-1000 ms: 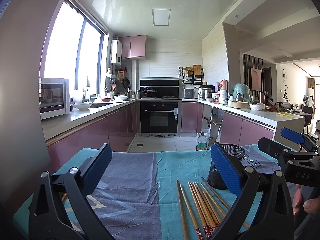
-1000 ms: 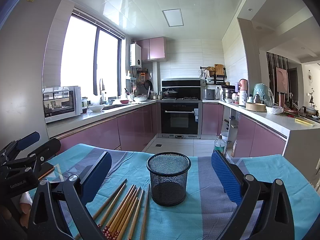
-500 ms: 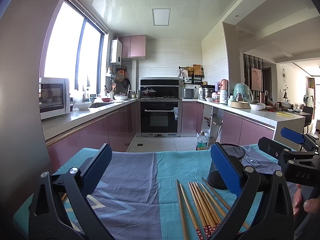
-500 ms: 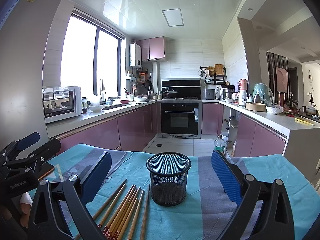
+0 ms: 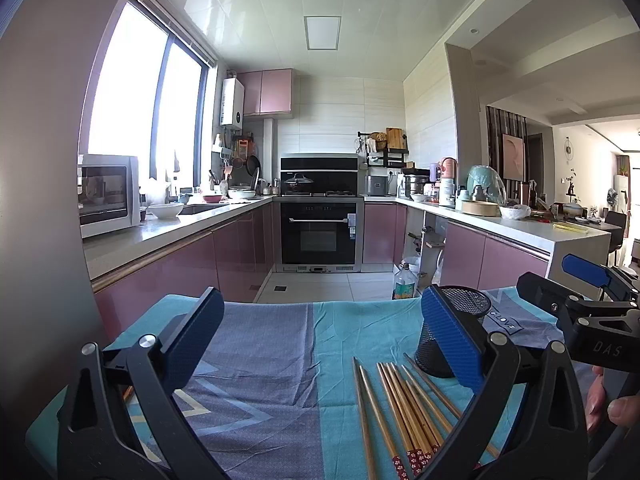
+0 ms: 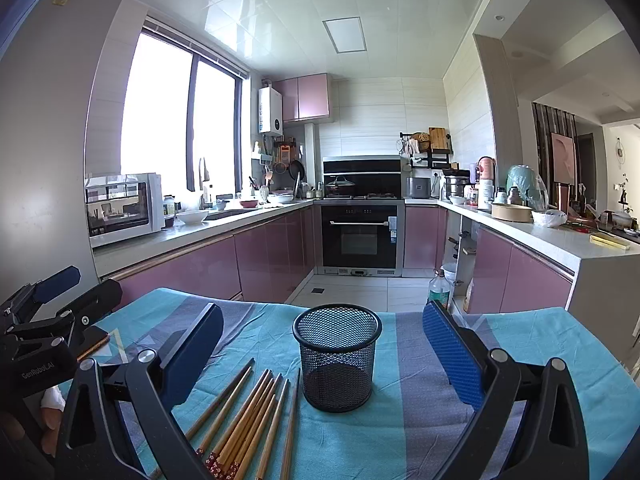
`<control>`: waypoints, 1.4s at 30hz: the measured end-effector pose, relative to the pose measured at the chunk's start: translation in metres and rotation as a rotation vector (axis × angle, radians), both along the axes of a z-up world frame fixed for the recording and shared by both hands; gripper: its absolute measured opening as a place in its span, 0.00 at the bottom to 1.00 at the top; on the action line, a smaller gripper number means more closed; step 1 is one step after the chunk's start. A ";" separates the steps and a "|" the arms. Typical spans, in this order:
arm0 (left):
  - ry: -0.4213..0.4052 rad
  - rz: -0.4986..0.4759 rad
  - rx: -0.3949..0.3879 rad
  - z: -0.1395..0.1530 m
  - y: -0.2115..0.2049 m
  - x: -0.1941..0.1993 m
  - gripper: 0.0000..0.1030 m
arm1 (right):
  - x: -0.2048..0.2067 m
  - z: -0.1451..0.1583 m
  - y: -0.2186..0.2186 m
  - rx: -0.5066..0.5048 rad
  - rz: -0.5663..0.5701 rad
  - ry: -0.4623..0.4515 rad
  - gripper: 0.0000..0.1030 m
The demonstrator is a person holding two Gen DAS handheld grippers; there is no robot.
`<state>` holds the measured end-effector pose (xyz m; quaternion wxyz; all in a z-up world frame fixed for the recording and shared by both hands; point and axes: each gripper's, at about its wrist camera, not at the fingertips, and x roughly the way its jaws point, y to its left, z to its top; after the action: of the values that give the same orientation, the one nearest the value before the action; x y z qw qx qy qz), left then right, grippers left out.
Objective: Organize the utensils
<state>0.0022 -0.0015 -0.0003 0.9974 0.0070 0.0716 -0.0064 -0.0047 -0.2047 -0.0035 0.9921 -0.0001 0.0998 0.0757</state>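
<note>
Between the right gripper's (image 6: 320,348) spread fingers (image 6: 192,352) stands the mesh cup (image 6: 336,360) on the tablecloth (image 6: 540,344), just ahead. The chopsticks (image 6: 248,420) lie fanned on the cloth left of the cup, near the left finger. Off beyond that finger sits the left gripper (image 6: 60,292). In the left wrist view, chopsticks (image 5: 400,404) lie by its right finger (image 5: 452,340), cup (image 5: 460,308) behind it.

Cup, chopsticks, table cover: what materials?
Cup: black metal mesh by the look, see-through weave, solid rim.
Chopsticks: likely wood or bamboo, tan with satin sheen, red patterned ends.
Cover: woven fabric, matte, creased, teal and grey.
</note>
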 end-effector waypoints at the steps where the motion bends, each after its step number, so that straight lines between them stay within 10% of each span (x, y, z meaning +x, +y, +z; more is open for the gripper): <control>1: 0.001 0.000 0.001 0.000 0.000 0.000 0.94 | 0.000 -0.001 0.000 0.000 0.000 0.001 0.94; 28: 0.034 -0.008 0.000 -0.009 -0.002 0.006 0.94 | 0.006 -0.011 0.002 -0.002 0.020 0.045 0.94; 42: 0.348 -0.067 0.062 -0.055 -0.002 0.052 0.85 | 0.047 -0.070 0.011 -0.078 0.128 0.448 0.84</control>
<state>0.0542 -0.0037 -0.0548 0.9684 0.0388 0.2432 -0.0384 0.0419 -0.1932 -0.0735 0.9377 -0.0279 0.3200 0.1327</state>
